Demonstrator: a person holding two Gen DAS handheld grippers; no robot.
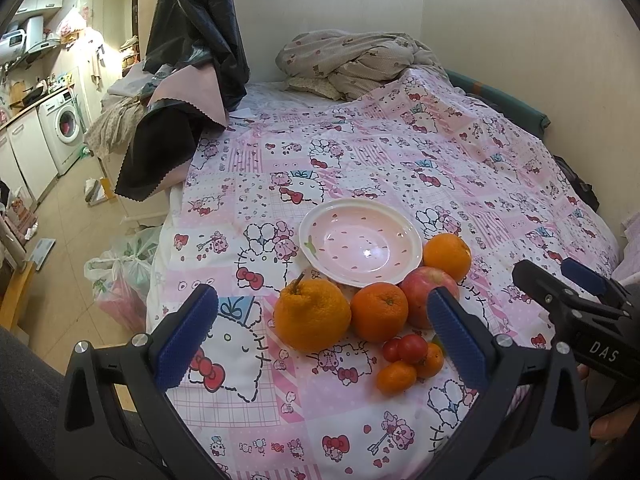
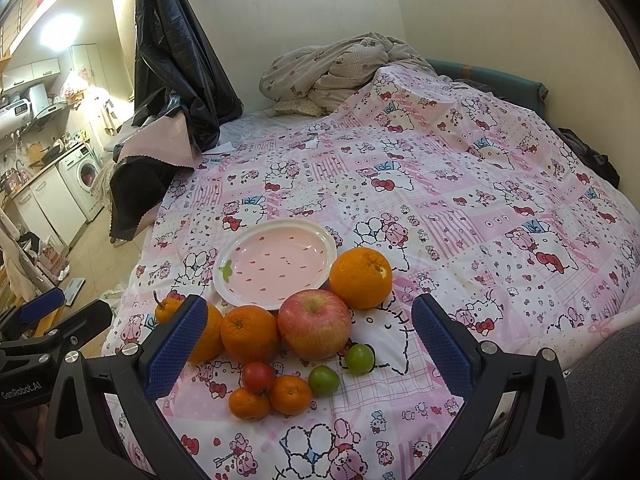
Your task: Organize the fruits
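I hold my left hand-held gripper (image 1: 322,336) with its blue pads spread wide and nothing between them, low over the near edge of the bed (image 1: 460,168). My right hand-held gripper (image 2: 310,344) is just as wide and also grips nothing. In the left wrist view the right one shows at the far right edge, apart from the fruit.

The fruit lies on the pink cartoon-print bedsheet (image 2: 460,208), gathered near me. A pink plate (image 2: 276,264) with a white rim sits just beyond it, with nothing on it. Touching the plate's near edge is a red apple (image 2: 314,324). To the apple's left is a round orange (image 2: 250,334), and further left a bumpy orange with a stem (image 1: 312,314), partly hidden behind my right gripper's left finger in the right wrist view. Another orange (image 2: 360,278) rests just right of the plate, beside the apple.

Nearer to me lies a small cluster: a red tomato (image 2: 259,377), two little mandarins (image 2: 290,394) pressed against it, and two green plums (image 2: 324,380), one just right of the mandarins, the other slightly further right and nearer the apple.

A crumpled blanket (image 1: 352,60) lies at the far end of the bed.
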